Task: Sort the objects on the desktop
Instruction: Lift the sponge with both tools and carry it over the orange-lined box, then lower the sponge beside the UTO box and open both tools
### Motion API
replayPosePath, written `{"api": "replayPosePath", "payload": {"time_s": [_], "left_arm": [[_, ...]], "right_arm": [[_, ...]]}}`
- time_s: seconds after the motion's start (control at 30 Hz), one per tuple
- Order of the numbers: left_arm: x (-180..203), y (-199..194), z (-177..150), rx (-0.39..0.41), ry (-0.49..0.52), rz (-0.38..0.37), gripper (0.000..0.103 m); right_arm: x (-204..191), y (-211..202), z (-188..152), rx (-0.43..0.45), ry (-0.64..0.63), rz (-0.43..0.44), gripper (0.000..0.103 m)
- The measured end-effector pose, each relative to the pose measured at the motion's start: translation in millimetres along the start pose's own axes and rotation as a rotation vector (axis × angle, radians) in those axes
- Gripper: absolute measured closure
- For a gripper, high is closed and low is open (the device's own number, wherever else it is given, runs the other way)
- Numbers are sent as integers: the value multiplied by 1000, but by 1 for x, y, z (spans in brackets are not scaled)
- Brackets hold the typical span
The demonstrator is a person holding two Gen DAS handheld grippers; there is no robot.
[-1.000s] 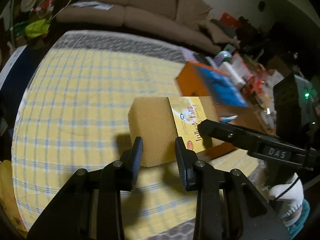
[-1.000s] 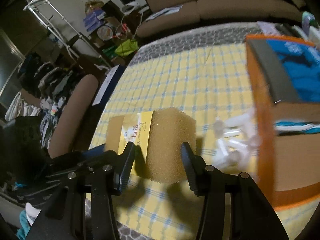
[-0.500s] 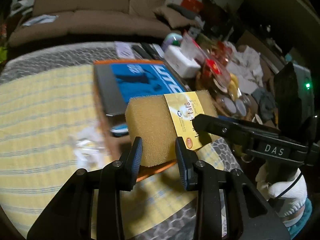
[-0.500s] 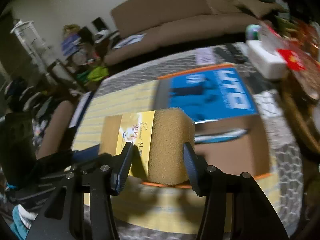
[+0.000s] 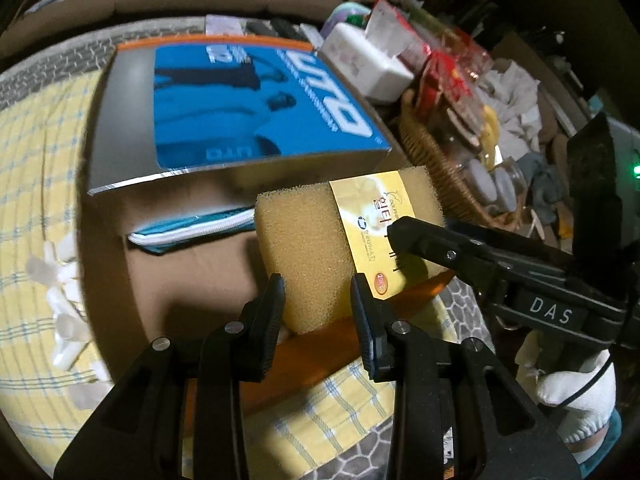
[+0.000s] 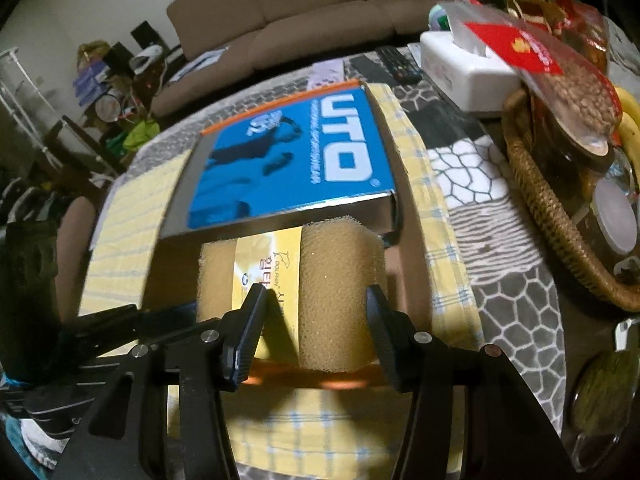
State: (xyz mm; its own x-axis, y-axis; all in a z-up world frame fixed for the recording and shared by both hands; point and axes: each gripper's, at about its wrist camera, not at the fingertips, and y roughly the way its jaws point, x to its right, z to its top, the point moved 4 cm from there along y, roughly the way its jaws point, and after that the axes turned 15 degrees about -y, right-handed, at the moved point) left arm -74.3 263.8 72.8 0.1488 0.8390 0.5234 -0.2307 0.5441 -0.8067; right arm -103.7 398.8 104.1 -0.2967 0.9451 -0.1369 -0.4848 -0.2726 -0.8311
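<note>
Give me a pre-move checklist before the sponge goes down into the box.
1. Left gripper closed on the sponge: ok, both pads press its near end.
2. Right gripper closed on the sponge's other end: ok.
3. Sponge above the box: ok, it hangs past the orange front wall.
4. Landing spot free: ok, bare brown floor shows beneath; the pouch lies further in.
5. Clearance from the blue UTO box: cannot tell, the sponge's far edge looks close to its silver side.
6. Paper band intact: ok.
</note>
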Motion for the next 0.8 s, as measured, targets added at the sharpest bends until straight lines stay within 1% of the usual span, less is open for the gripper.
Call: {"api": "replayPosePath", "payload": {"time_s": [0.1,0.27,0.4,0.43,0.53,0.57,0.6,0.63,0.7,0.77,0.8], "left_arm": [[-1,12,-2,-21,-2,9,73],[1,27,-7,-52,-4,23,73],[1,30,-7,-51,-8,23,72],[1,30,-6,-51,-8,23,72],[1,28,-5,-51,-3,20,70],[1,28,-4,-52,3,21,66],[0,27,-4,-54,8,18,57],[-1,23,-5,-52,8,14,53],[0,14,-5,-37,13,4,52],[1,5,-5,-19,24,8,52],[1,2,-4,-16,26,7,51]], "right_arm": [[4,7,-3,-10,-3,-24,50],[9,15,-4,-28,-25,-89,50],[10,10,0,-5,-42,-141,48],[10,7,1,3,-43,-144,45],[11,-1,3,24,-35,-146,45],[12,-6,4,33,-34,-152,44],[11,-9,5,41,-33,-155,44],[11,-12,6,49,-31,-153,44],[9,-14,6,54,-30,-136,43],[6,-5,3,24,-37,-114,43],[4,1,2,5,-41,-117,43]]}}
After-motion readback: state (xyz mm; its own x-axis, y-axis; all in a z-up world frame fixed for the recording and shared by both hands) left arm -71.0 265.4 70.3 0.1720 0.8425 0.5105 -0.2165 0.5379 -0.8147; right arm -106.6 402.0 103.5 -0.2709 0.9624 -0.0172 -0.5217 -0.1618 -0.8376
